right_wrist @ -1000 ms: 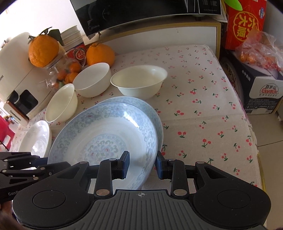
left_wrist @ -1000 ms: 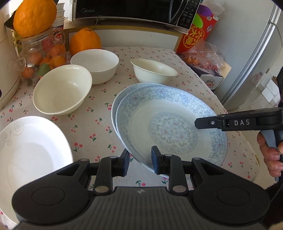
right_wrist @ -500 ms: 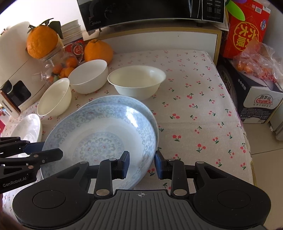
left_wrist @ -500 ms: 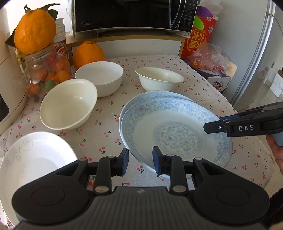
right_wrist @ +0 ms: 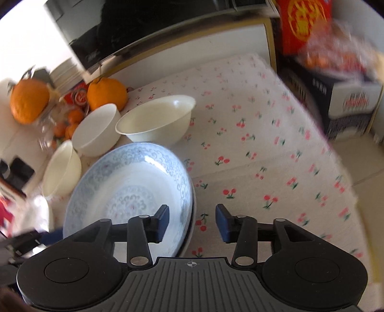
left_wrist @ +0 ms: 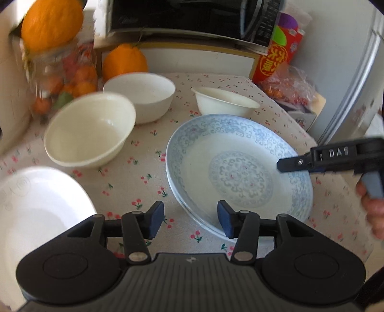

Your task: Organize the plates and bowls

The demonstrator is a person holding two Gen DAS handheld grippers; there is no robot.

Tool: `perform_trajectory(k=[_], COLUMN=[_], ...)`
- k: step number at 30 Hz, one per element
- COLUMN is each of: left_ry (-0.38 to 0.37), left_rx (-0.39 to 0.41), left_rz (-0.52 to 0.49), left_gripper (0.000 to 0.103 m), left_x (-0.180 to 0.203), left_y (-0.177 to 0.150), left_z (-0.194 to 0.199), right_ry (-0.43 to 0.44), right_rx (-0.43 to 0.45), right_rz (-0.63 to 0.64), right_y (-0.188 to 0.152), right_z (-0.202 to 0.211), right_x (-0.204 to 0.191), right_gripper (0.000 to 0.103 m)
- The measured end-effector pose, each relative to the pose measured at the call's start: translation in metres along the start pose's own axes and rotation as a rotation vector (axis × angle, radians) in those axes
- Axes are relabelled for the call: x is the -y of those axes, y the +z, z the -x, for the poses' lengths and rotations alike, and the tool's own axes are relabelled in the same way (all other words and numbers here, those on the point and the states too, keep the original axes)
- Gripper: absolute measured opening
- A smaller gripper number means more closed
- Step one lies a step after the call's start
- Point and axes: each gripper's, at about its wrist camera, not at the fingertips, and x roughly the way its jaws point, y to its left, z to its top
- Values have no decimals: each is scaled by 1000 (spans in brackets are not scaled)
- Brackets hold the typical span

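The round white porcelain plate with pale blue scrollwork around its rim and a blue medallion at its centre (left_wrist: 237, 168) lies nested on a second plate of the same pattern, whose edge shows beneath it, on the cherry-print tablecloth (right_wrist: 252, 144). Both grippers have just been opening. The left gripper (left_wrist: 190, 219) has its blue-padded jaws apart — the stacked rims sit between them, the pads clear of the porcelain. The right gripper (right_wrist: 192, 223) is likewise spread, straddling the opposite edge without pressing it. Behind the plates stand three plain cream bowls: one flared (left_wrist: 225, 102), one deep (left_wrist: 141, 96), one tilted (left_wrist: 90, 132). A plain white dish (left_wrist: 36, 211) lies to the left, with large oranges (left_wrist: 124, 60) and a microwave (left_wrist: 192, 16) beyond.
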Motion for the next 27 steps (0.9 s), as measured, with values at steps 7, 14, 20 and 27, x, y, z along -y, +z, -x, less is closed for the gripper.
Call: perform_trajectory(k=[7,14,20,27], left_ry=[-90,-114,-83,-53], left_rx=[25,24,13,1], left_rz=[125,176,165,175], left_gripper=[35,24,22,22], left_x=[-15,-19,-17,-25], left_y=[-2,-2,-1,-5], left_z=[-6,-5,0,10], right_ry=[54,36,37,39], right_rx=[53,63,55,51], right_rz=[-61,11,26,99], right_y=[-5,-6,-5,-11], right_z=[-6,-6,-5,-1], right_x=[7,-5,-10,-30], right_gripper=[49,25,24,24])
